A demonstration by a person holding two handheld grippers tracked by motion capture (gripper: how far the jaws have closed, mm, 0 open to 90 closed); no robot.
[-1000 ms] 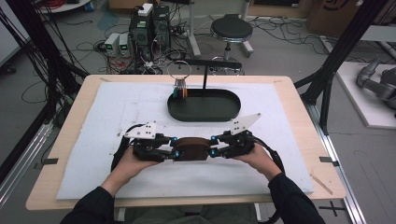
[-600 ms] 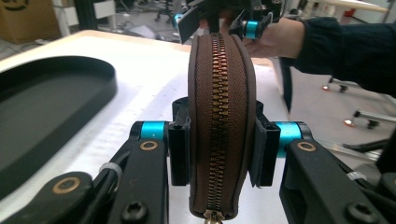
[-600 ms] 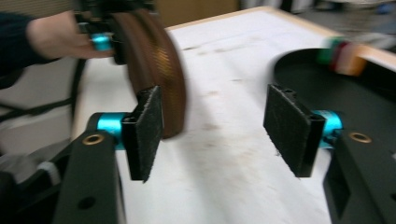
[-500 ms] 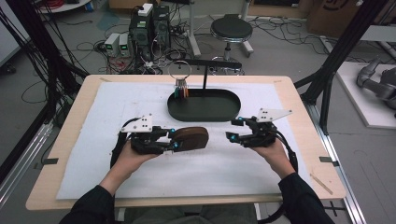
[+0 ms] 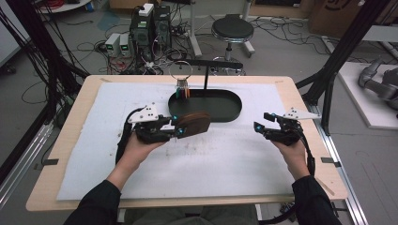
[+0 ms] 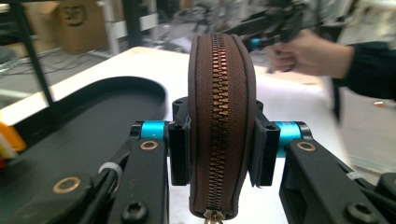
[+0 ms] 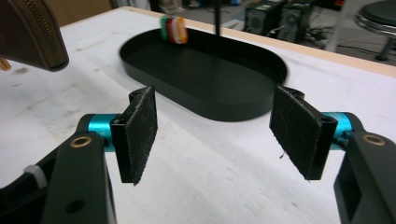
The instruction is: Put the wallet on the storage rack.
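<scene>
Holding brown zip pouch (image 5: 193, 123) clamped in L claw (image 5: 180, 130) above desk (image 5: 70, 140), R claw (image 5: 261, 126) just opening wide w/ nothing between, tray (image 5: 234, 110) drop pending.

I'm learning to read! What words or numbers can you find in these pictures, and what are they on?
No text reads for sure.
Cardboard box, left gripper view: dark print, too blurred to read.
Cardboard box, high view: dark mark, cut off and unreadable.
Brown zip pouch: no words on it.
Black oval tray: no words on it.
</scene>
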